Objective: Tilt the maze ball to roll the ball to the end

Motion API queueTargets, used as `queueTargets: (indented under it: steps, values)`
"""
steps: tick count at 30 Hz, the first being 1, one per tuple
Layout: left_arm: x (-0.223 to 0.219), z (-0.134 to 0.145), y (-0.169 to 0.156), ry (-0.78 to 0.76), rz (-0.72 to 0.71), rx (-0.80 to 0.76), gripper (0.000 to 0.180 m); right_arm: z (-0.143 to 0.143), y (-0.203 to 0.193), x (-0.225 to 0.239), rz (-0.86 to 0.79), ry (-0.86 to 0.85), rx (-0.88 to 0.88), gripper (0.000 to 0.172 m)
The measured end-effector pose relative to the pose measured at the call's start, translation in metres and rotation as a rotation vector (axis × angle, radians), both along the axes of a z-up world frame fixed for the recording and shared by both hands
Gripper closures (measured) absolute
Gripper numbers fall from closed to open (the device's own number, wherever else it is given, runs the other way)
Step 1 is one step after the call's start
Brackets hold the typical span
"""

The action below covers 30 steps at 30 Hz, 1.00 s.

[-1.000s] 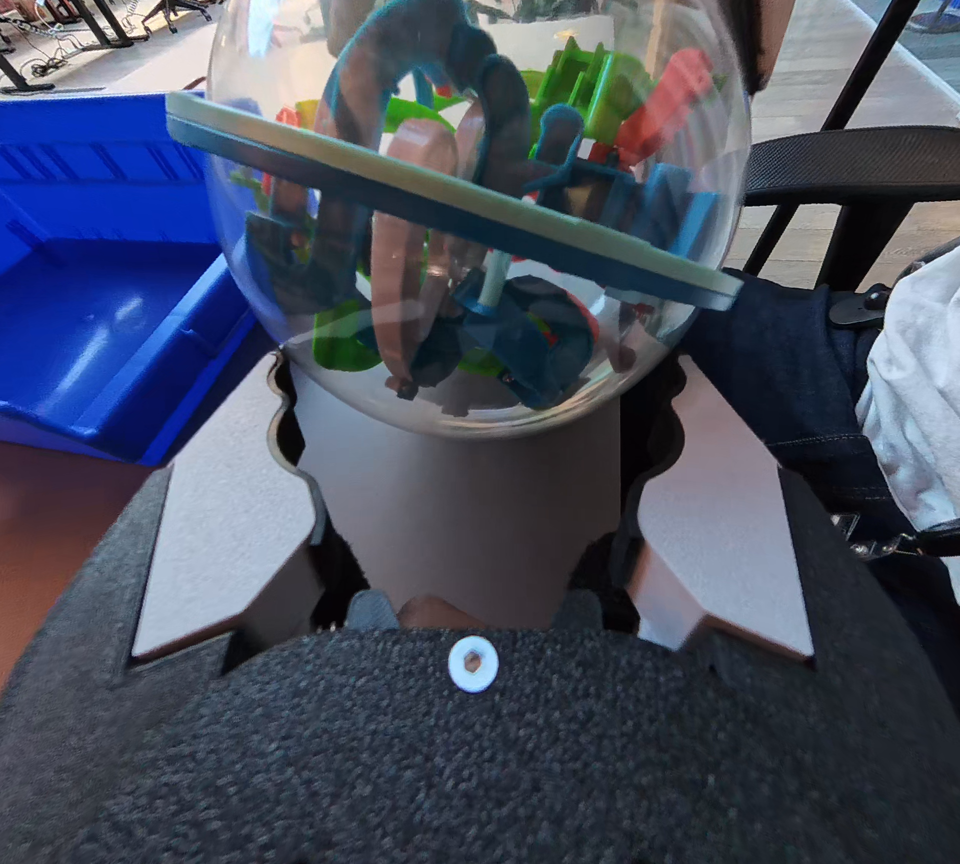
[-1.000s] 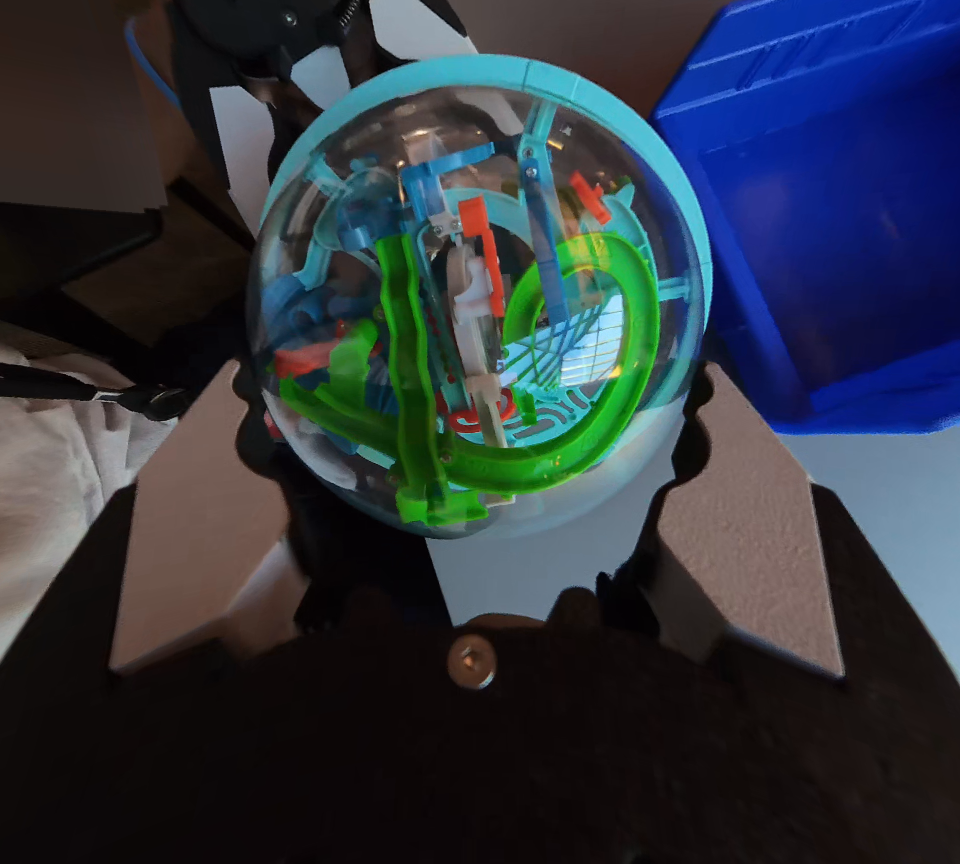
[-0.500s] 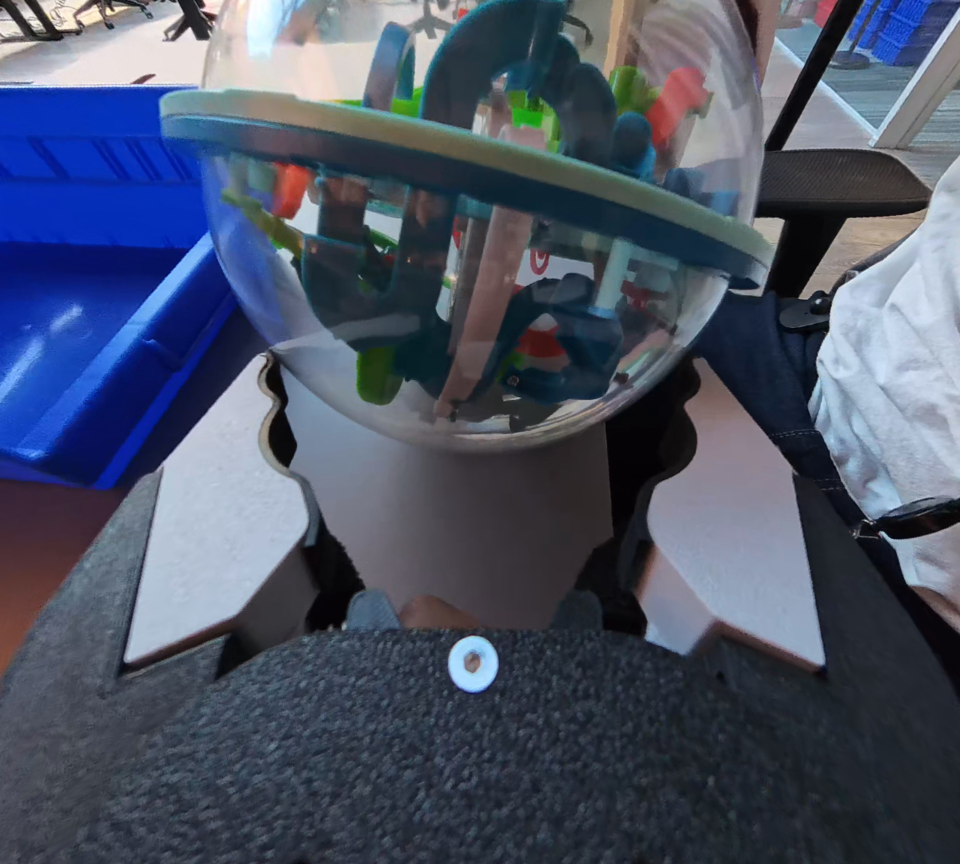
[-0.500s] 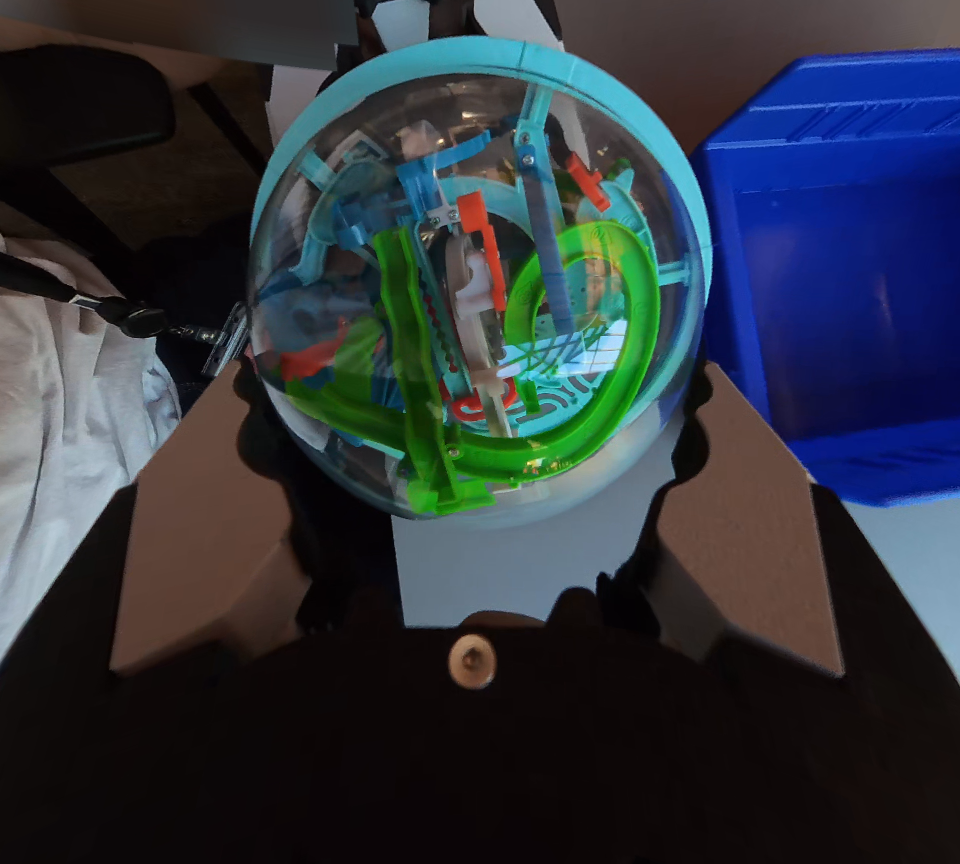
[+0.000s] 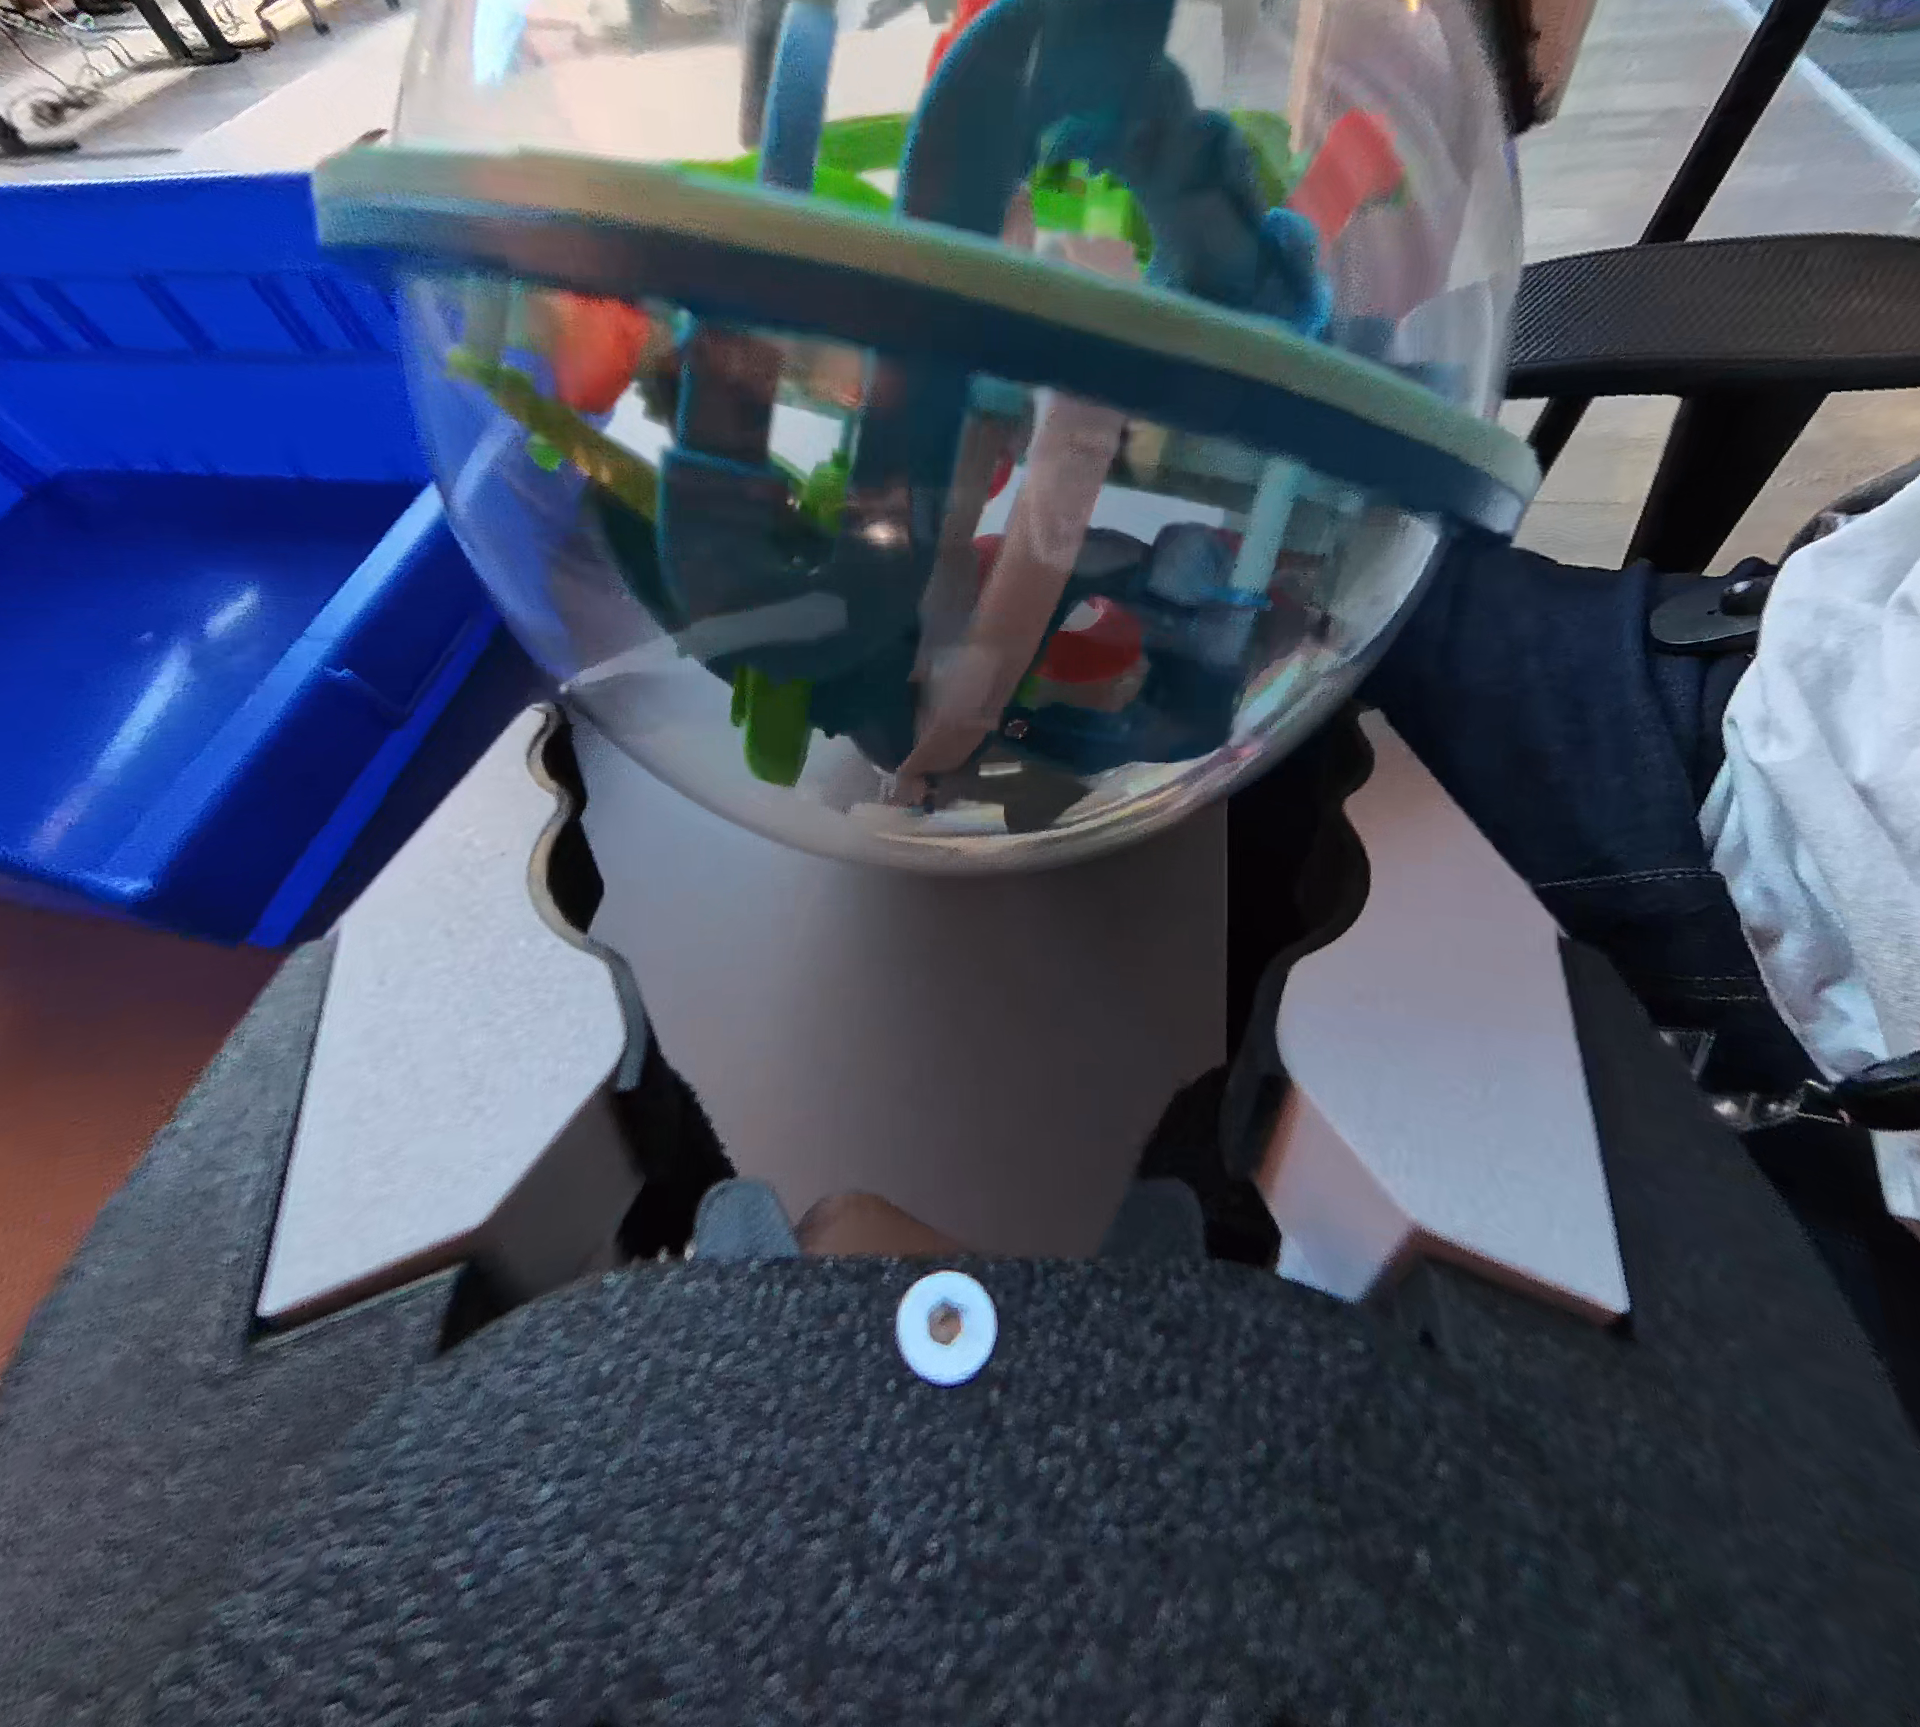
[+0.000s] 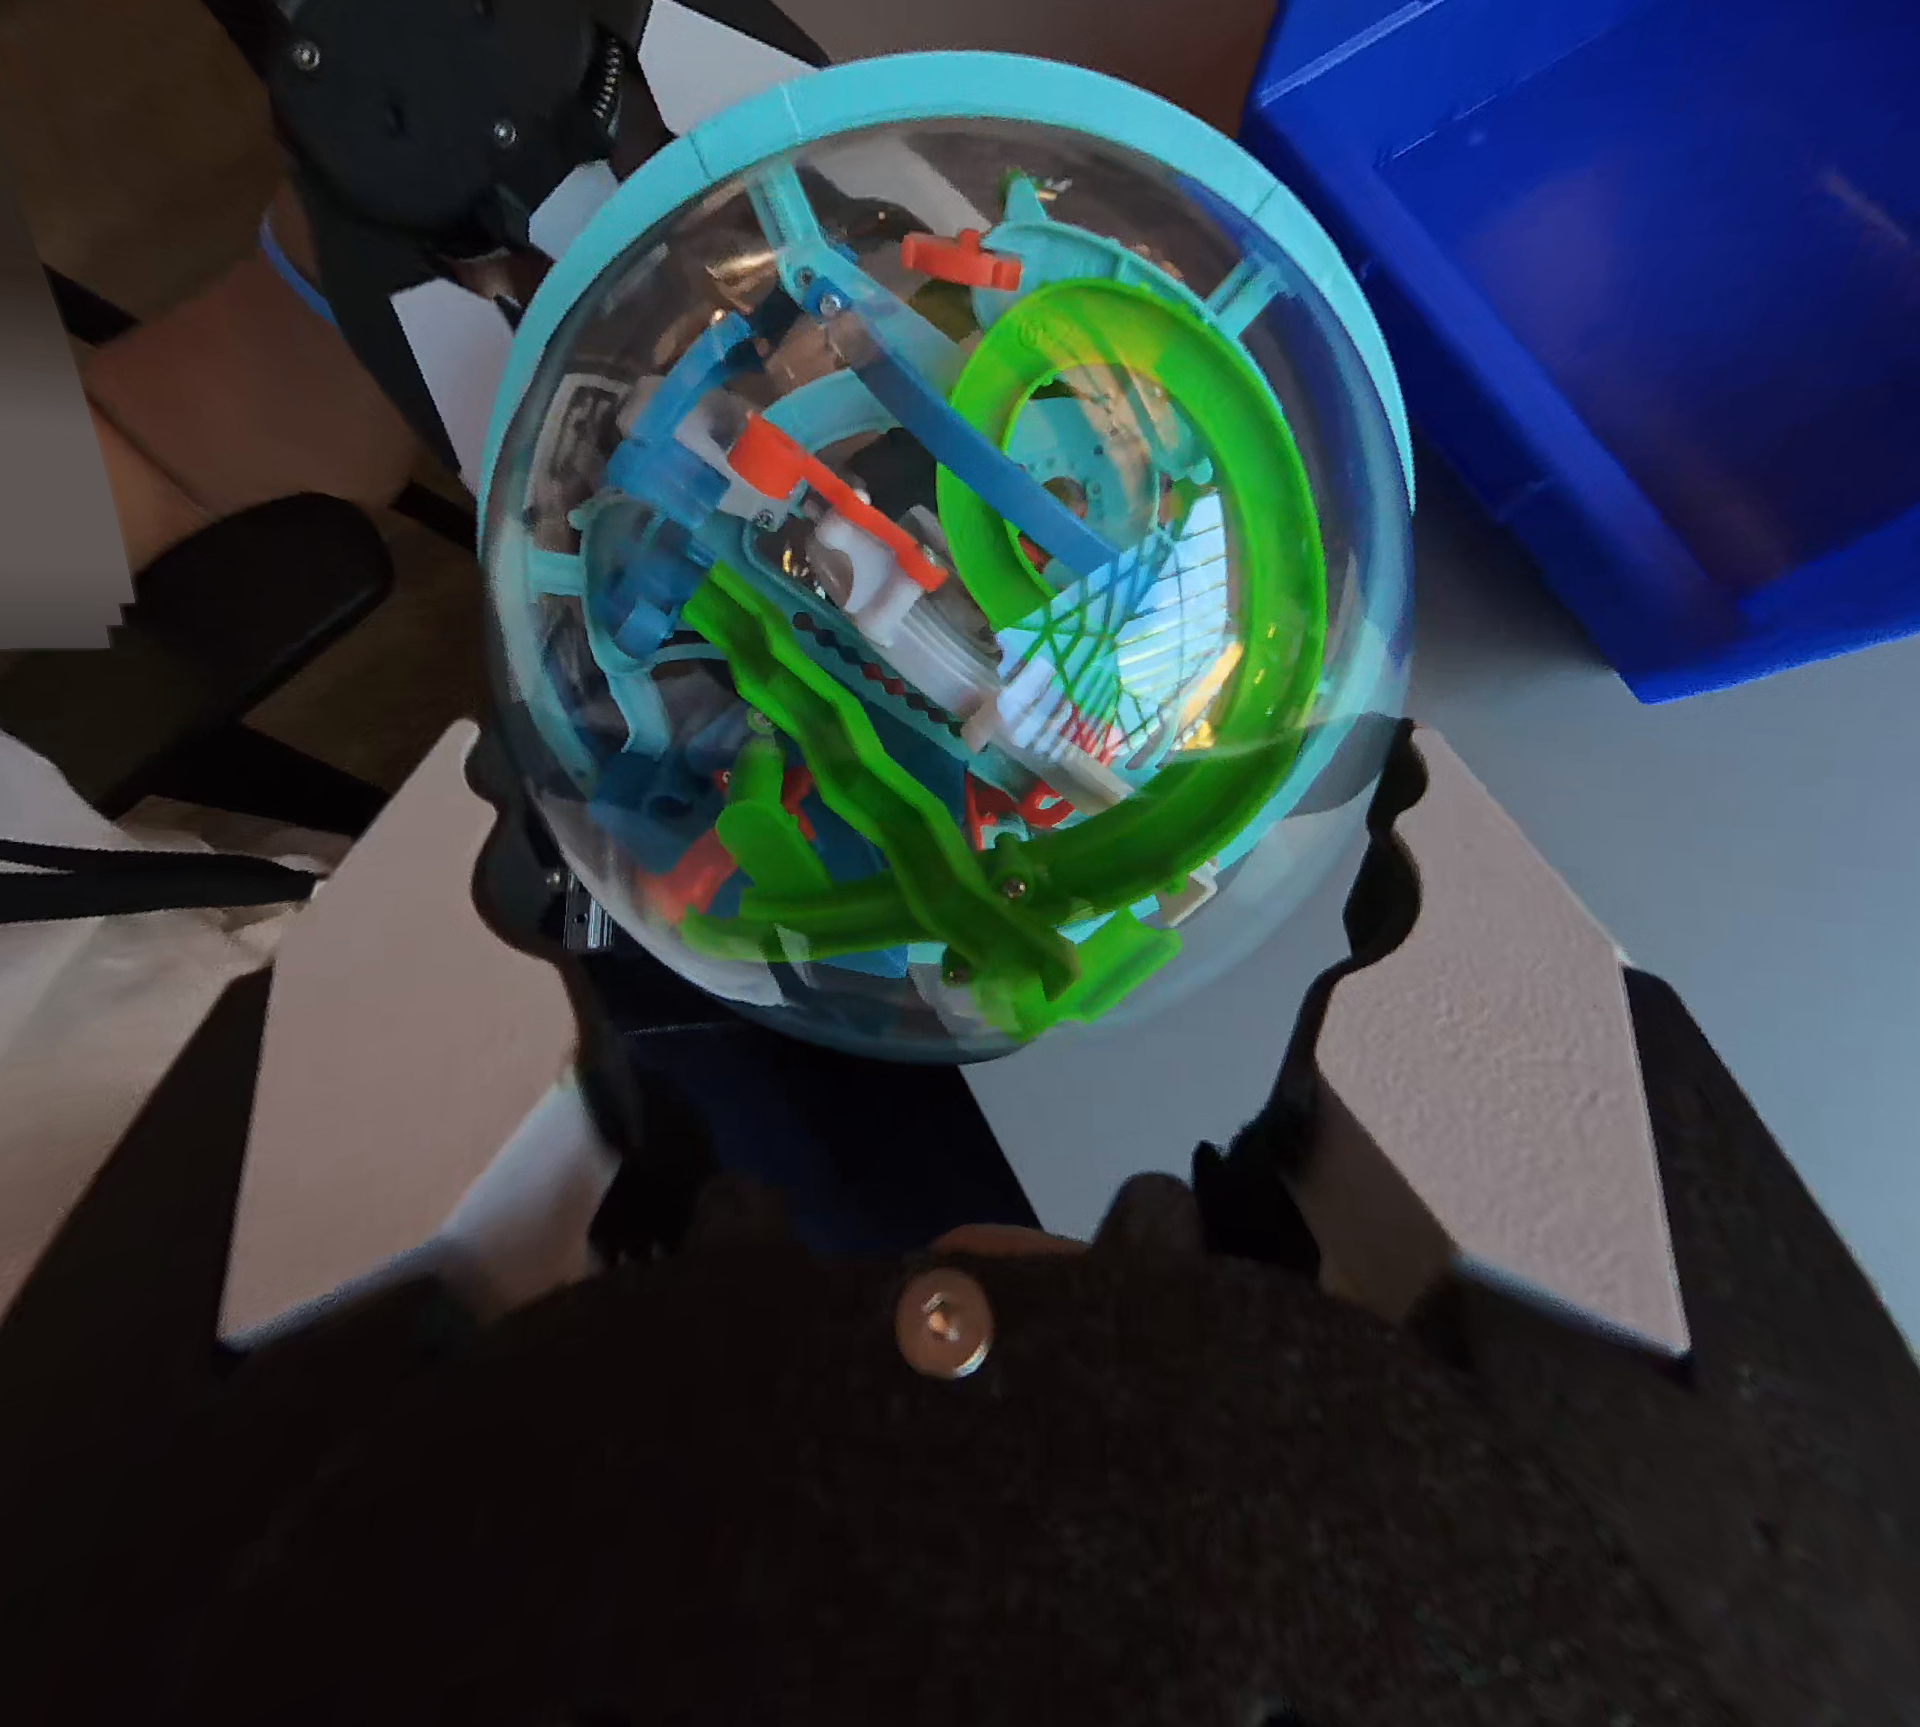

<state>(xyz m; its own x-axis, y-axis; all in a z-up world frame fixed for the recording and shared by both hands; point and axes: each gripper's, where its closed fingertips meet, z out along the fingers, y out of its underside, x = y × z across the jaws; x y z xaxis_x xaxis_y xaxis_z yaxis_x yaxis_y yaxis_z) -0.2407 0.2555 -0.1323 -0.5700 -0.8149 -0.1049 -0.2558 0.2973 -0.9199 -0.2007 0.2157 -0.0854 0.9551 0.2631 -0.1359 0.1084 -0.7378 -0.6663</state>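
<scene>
The maze ball point(image 5: 956, 389) is a clear sphere with a teal ring around its middle and green, blue and orange tracks inside. It is held up in the air between both grippers. My left gripper point(image 5: 951, 742) is shut on its lower part, with both fingers point(image 5: 468, 950) against the shell. In the right wrist view the maze ball point(image 6: 935, 555) fills the centre, and my right gripper point(image 6: 945, 804) is shut on its near side. The left gripper point(image 6: 436, 98) also shows there, gripping the far upper left of the sphere. I cannot make out the small rolling ball inside.
A blue plastic bin point(image 5: 156, 586) stands on the table left of the ball; in the right wrist view the bin point(image 6: 1662, 275) is at upper right. A person in a white shirt point(image 5: 1829, 794) and dark jeans sits close by. A black chair point(image 5: 1714, 347) stands behind.
Both grippers have kept their hold and turned the sphere. In the right wrist view the green spiral moved up and to the right. The teal ring tilts down to the right in the left wrist view.
</scene>
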Motion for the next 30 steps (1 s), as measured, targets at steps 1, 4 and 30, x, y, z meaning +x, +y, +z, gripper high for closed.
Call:
queueTargets:
  steps: [1,4,30]
  values:
    - [0.0,-0.001,0.004,0.009,-0.001,-0.016,0.042,-0.001,0.0,0.0,0.023,-0.009,-0.01,0.018]
    - [0.0,-0.007,0.01,0.067,-0.029,-0.08,0.039,-0.007,0.0,0.003,0.092,-0.065,-0.039,0.018]
    - [0.01,-0.018,0.011,0.124,0.002,-0.046,0.037,-0.013,0.015,0.012,0.136,0.276,0.17,0.018]
